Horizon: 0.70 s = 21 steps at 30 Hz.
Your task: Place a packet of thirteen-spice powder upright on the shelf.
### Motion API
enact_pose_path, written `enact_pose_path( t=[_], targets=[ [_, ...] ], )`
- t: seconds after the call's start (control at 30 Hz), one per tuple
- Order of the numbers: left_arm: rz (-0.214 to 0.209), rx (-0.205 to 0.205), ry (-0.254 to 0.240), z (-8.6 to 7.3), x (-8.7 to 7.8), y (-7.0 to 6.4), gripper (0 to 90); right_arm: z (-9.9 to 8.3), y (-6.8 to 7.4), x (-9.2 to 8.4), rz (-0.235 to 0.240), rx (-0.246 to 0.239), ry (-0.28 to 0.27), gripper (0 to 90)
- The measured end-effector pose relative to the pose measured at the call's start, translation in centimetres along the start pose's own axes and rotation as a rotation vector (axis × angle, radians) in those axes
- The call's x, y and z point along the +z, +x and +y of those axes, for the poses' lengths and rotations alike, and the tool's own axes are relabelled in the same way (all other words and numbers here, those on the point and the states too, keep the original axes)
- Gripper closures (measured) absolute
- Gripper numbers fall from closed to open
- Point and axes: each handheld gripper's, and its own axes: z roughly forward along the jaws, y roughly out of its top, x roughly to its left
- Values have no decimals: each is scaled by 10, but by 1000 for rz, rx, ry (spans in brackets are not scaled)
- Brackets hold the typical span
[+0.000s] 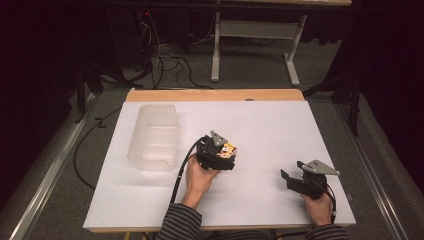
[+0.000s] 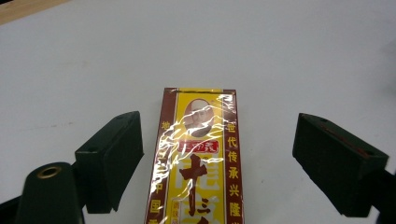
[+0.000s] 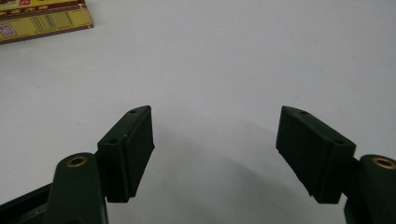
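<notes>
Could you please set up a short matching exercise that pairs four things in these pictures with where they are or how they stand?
Things:
1. yellow box
2. clear plastic bin
3. left gripper
4. right gripper

Places or states:
A. open over bare white table near the right edge
B. empty, on the left part of the table
C. lying flat on the table between two open jaws
D. open, jaws on either side of the box, not touching it

Pairs: 1-C, 2-B, 3-D, 4-A
</notes>
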Motion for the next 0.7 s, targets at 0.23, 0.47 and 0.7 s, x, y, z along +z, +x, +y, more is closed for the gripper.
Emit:
enact_pose_path(
  t=[0.23, 0.47, 0.7],
  targets=[
    [7, 2, 44, 8, 13, 4, 162, 0, 0, 0, 1, 11, 1, 277],
    [6, -2, 65, 12, 26, 7, 166, 0, 0, 0, 3, 9, 1, 277],
    [16, -18, 102, 14, 42, 10, 177, 0, 0, 0, 4, 9, 3, 277]
  ],
)
